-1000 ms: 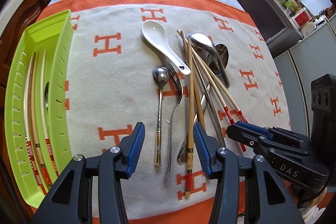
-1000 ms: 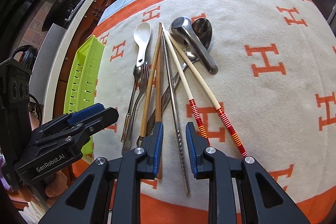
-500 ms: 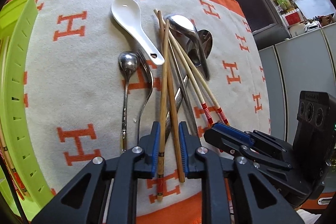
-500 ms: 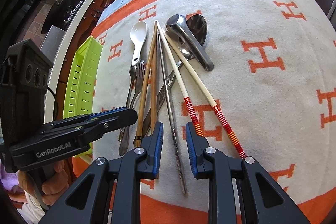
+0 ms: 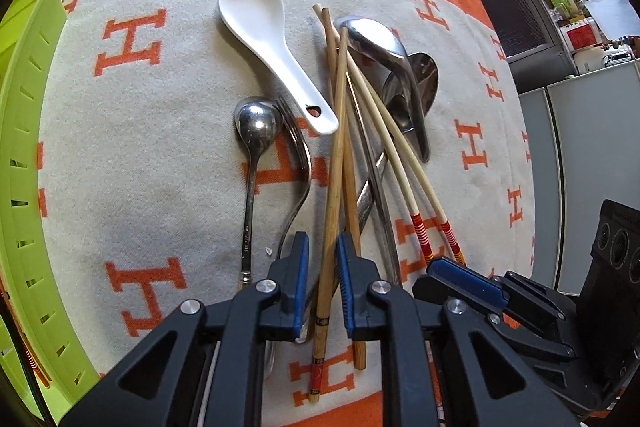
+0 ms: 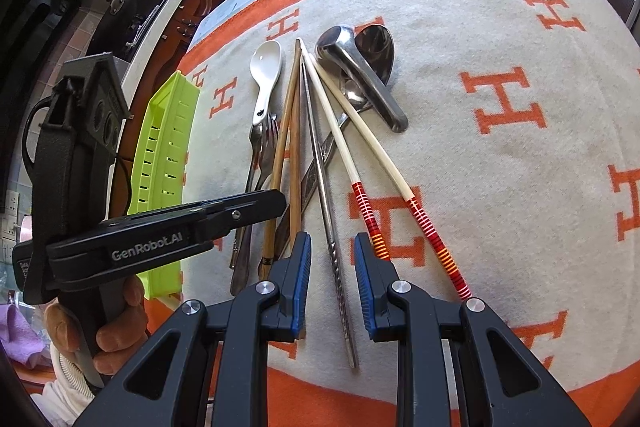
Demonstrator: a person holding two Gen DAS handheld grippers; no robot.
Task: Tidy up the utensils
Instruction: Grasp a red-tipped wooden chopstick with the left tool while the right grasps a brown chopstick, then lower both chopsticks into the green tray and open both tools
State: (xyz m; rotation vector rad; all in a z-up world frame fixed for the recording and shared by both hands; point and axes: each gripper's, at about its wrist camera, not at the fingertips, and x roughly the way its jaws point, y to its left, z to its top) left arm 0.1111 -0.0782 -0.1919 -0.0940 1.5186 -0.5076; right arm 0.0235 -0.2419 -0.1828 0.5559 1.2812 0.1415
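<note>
A heap of utensils lies on the cloth: a white ceramic spoon [image 5: 272, 51], a small steel spoon [image 5: 256, 131], a fork [image 5: 298, 163], steel ladles [image 5: 384, 59], pale red-banded chopsticks [image 5: 400, 167] and two wooden chopsticks [image 5: 336, 155]. My left gripper [image 5: 322, 263] has narrowed its jaws around one wooden chopstick; a small gap shows on each side. My right gripper [image 6: 332, 259] is open over a steel chopstick [image 6: 324, 195]. The green tray [image 5: 24, 147] stands at the left.
The cloth [image 5: 132, 155] is beige with orange H marks and an orange border. The green tray [image 6: 168, 147] holds several chopsticks at its near end. Cabinets and a counter edge lie beyond the table. The right gripper's body [image 5: 500, 299] sits close beside the left one.
My left gripper moved right and down over the wooden chopsticks and narrowed its jaws from wide open. My right gripper shifted slightly forward along the steel chopstick.
</note>
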